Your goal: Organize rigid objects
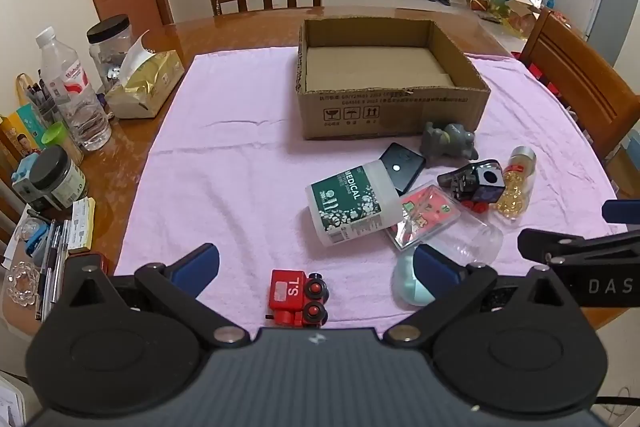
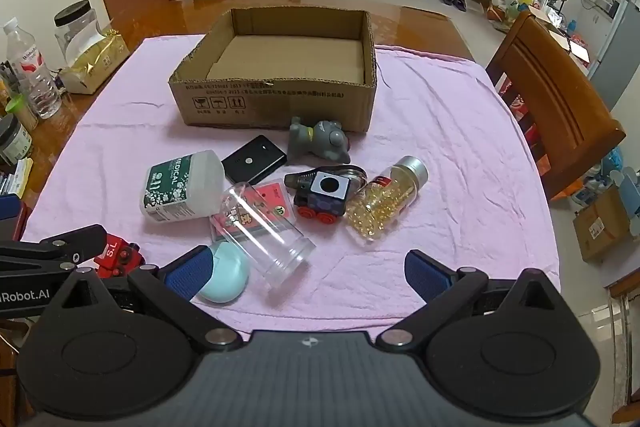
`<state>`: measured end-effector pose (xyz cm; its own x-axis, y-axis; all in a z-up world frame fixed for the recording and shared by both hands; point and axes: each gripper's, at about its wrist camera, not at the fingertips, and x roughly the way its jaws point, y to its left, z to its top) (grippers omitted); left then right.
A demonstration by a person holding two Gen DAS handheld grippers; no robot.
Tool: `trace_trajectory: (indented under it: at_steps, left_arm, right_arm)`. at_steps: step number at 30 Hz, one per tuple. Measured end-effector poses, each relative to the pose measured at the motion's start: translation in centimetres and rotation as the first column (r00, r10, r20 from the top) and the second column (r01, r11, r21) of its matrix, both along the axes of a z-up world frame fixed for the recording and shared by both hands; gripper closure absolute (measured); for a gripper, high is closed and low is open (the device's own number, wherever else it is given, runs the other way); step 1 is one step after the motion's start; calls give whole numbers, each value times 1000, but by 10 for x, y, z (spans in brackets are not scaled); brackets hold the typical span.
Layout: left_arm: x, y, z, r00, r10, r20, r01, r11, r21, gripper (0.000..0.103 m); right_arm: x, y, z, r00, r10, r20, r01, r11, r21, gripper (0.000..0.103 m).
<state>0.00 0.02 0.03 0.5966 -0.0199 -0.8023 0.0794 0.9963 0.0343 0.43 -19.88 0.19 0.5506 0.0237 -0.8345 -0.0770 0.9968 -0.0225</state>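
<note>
in your left wrist view, your left gripper (image 1: 316, 263) has its jaws spread wide and holds nothing. a small red toy train (image 1: 298, 298) lies on the pink cloth (image 1: 224, 163) between the blue fingers. ahead stands the open brown cardboard box (image 1: 390, 107), with nothing inside it. in front of the box lie a white plastic bottle with a green label (image 1: 354, 201), a flat black device (image 1: 401, 167) and a grey toy animal (image 1: 450, 143).

in your right wrist view, your right gripper (image 2: 306, 269) is also fully open and grips nothing. a clear plastic jar (image 2: 262, 233) lies on its side between the fingers, just beside a pale blue egg-shaped thing (image 2: 224, 277). a dark toy locomotive with red wheels (image 2: 322, 197) and a bottle of golden capsules (image 2: 384, 205) lie nearer the box.
</note>
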Motion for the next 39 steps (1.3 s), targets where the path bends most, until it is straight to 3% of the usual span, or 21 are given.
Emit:
trace_trajectory:
  at_steps: [39]
  left_arm:
    - [-12,-7,11,1000,-11,21,12,1000,-11,1]
  right_arm:
    - [-9,-5,11,1000,-1,28,1,1000,9,0]
